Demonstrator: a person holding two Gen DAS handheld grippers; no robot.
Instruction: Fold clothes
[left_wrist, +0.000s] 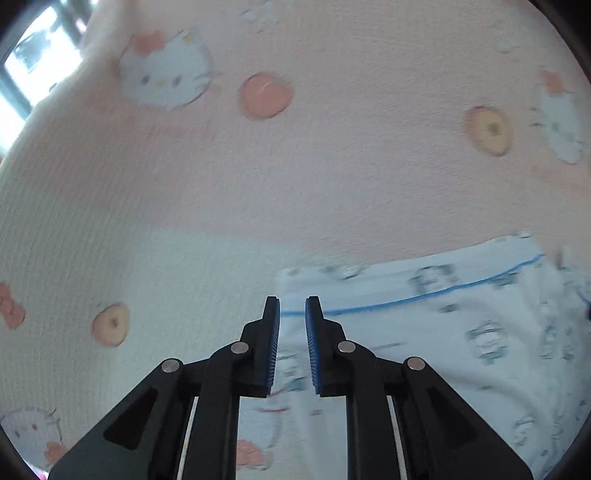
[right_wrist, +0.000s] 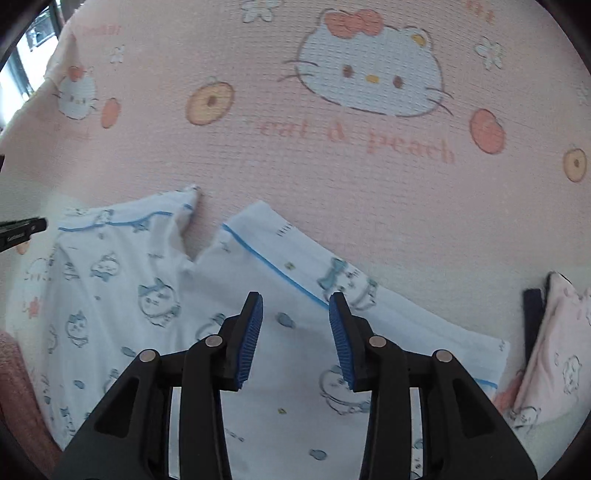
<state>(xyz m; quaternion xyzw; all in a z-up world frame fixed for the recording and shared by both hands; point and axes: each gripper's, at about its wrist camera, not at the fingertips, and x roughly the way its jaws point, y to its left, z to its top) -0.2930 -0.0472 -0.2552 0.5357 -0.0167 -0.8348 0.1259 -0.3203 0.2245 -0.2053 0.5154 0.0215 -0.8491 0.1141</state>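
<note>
Two grippers hover over a white shirt (right_wrist: 122, 295) on a pink sheet (right_wrist: 332, 177): left (left_wrist: 292, 310) narrowly parted, right (right_wrist: 295, 306) spread wide, both empty.

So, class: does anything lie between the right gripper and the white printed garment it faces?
Nothing visible does. The right gripper hangs open directly over the white printed garment, bare cloth showing between its fingers. The pink folded item lies off to the side on the pink sheet.
</note>
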